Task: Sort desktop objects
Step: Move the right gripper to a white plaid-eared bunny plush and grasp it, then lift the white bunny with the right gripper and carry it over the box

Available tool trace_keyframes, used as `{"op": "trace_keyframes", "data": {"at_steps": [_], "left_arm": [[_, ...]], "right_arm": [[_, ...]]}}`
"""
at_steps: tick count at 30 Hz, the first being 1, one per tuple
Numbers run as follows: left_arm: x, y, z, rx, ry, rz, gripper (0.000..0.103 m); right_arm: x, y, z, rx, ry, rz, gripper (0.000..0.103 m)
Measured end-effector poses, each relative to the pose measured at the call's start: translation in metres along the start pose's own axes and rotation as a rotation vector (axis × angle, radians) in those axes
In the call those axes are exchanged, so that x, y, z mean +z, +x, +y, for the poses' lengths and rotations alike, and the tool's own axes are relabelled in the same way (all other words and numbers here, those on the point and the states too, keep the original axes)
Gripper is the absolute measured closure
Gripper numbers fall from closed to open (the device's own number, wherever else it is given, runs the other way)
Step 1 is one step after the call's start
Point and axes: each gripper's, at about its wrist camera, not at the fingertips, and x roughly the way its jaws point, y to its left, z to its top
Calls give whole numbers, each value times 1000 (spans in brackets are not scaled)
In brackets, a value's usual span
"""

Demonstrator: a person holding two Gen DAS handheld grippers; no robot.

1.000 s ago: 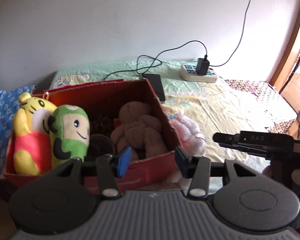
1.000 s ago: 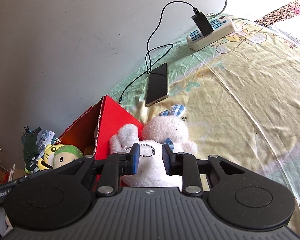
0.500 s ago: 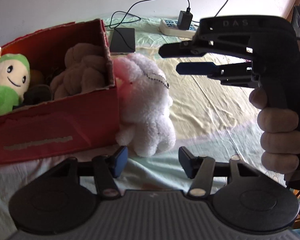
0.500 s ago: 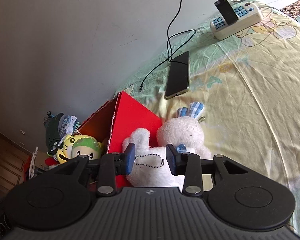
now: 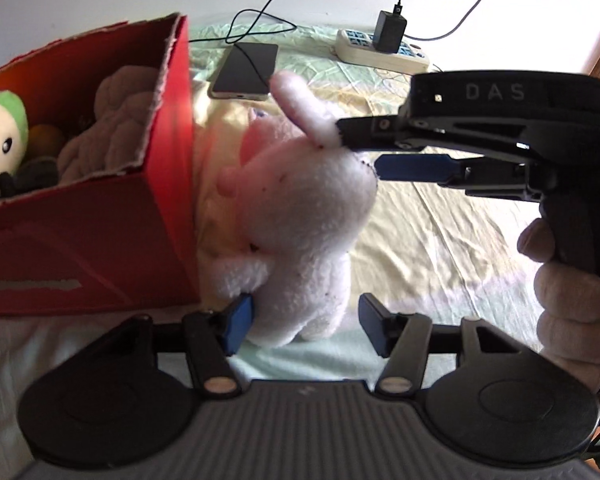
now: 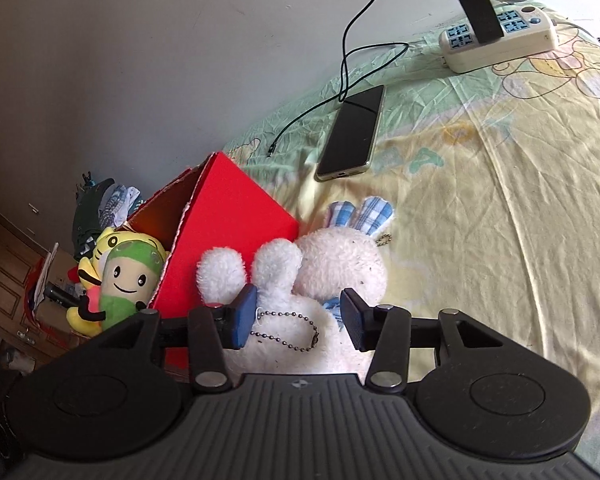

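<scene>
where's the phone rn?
The phone lies flat on the bedsheet, upper middle of the right wrist view, between the red box and the power strip, beyond the white plush rabbit.

Phone [image 6: 352, 132], charger cable [image 6: 340, 68], power strip [image 6: 504, 40] on bedsheet [image 6: 500, 200].

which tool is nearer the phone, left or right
Right. The right tool is at the white bunny's head end, the side toward the phone. The left tool is at the bunny's feet, farther from it.
</scene>
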Motion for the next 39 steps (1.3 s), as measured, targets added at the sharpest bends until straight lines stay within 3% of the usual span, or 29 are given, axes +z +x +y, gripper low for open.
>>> {"op": "trace_keyframes", "data": {"at_steps": [6,9,11,17,21,24,31,33,37,39], "left_arm": [[3,-6,-44,-12,110,-42,28],[5,-8,-69,-56,159,-37,28],[3,-5,-82,-93,183,-27,31],[1,1,-112,-147,253,19,35],[10,-18,-104,-189,215,-25,33],[21,-20,-91,-175,162,-46,26],[36,29,-68,-70,91,24,30],[35,39,-65,-88,71,47,26],[34,45,-74,-110,72,55,33],[34,48,-82,-112,74,56,39]], "right_arm": [[2,-25,-36,-59,38,-28,55],[2,-33,-59,-92,90,-25,57],[0,-40,-75,-105,126,-22,66],[-5,-67,-110,-106,230,-55,64],[-9,-82,-124,-66,289,-58,63],[-13,-87,-123,-28,286,-40,61],[-21,-77,-119,59,301,42,54],[-20,-72,-120,76,319,58,53],[-21,-57,-119,129,383,95,45],[-20,-52,-114,115,385,94,40]]}}
